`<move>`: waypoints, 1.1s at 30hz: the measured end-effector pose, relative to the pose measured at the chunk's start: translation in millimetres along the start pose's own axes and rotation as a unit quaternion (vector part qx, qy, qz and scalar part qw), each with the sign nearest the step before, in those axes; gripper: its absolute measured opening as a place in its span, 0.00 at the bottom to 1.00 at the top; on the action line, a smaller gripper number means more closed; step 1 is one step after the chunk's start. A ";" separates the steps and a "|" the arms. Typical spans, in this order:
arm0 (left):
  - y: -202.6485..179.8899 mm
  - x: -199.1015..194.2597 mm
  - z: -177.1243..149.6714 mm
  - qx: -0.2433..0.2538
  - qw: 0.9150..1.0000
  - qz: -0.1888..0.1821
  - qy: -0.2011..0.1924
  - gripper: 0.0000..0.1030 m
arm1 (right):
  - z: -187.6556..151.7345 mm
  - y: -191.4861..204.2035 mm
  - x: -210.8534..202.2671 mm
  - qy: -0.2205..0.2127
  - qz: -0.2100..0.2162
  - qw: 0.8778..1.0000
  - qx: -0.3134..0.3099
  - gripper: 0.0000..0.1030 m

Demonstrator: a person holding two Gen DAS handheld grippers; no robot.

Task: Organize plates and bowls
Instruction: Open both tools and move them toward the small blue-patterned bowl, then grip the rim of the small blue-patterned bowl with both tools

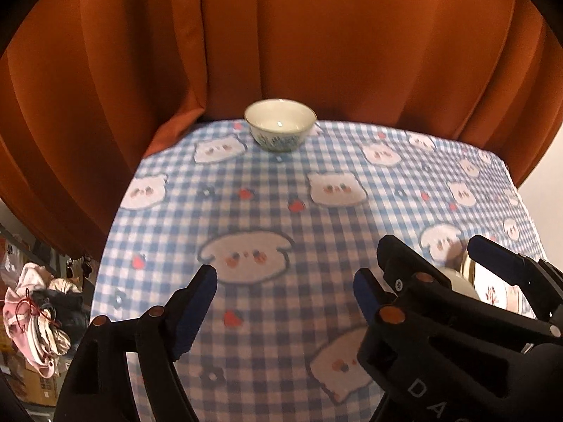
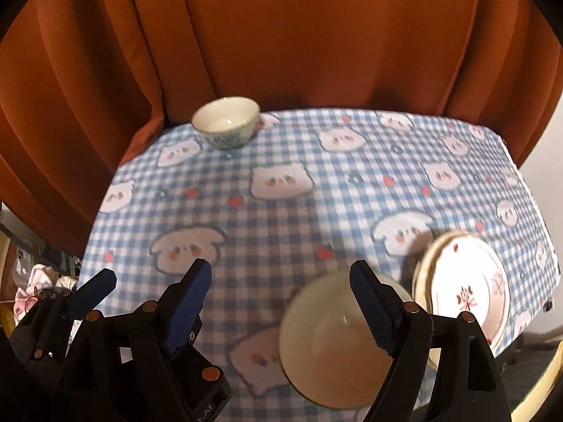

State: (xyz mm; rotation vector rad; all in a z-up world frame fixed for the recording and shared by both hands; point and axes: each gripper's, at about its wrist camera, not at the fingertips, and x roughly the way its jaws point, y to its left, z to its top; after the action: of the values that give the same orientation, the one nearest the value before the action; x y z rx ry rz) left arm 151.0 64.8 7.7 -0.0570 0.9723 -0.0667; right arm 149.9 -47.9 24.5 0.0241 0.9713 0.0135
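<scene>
In the left wrist view, we are looking down at a table under a blue checked cloth (image 1: 281,211) with cartoon animals on it. The left gripper (image 1: 285,292) is standing wide open above the cloth, and nothing is sitting between its 2 blue pads (image 1: 197,309). A small bowl (image 1: 280,128) is standing upright at the far edge of the table, just in front of an orange curtain (image 1: 316,35) and well apart from the gripper. At the right we are seeing the right gripper (image 1: 429,256), also wide open and holding nothing. Behind it a decorated plate (image 1: 492,292) is showing, partly hidden. A heap of clothes (image 1: 38,309) is lying beyond the table at the left.

In the right wrist view, the right gripper (image 2: 281,281) is again wide open with nothing in its grip. A large white bowl (image 2: 330,344) is sitting on the cloth (image 2: 281,211) below its right finger; we cannot tell whether they are touching. Just to the right, a stack of plates (image 2: 464,288) with red marks is lying near the table edge. The small bowl (image 2: 227,126) is standing far back on the left. The left gripper (image 2: 91,292) is showing at the lower left.
</scene>
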 end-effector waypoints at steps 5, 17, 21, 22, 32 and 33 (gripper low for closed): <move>8.4 5.3 23.8 -0.009 1.000 0.015 -0.012 0.80 | 26.6 11.5 7.7 -0.009 0.009 1.000 -0.012 0.84; 13.5 48.5 80.1 -0.037 0.999 0.036 -0.013 0.80 | 96.4 26.5 53.7 -0.007 0.023 0.999 -0.036 0.85; 10.6 65.1 99.3 -0.042 0.998 0.049 -0.017 0.80 | 118.5 23.6 73.7 -0.010 0.033 0.999 -0.041 0.85; 10.4 69.5 103.9 -0.044 0.998 0.053 -0.018 0.80 | 126.0 22.4 80.6 -0.010 0.038 0.998 -0.043 0.85; 1.8 117.0 150.8 -0.064 0.992 0.107 -0.033 0.78 | 179.7 9.8 135.9 -0.020 0.067 0.996 -0.050 0.85; 1.8 122.8 154.4 -0.069 0.991 0.113 -0.034 0.77 | 185.6 9.5 143.8 -0.023 0.072 0.996 -0.051 0.85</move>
State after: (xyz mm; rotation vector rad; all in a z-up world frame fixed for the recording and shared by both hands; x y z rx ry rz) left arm 347.7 59.4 -6.7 -0.0747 0.9091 0.2104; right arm 384.2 -37.9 10.7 0.0003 0.9210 0.1956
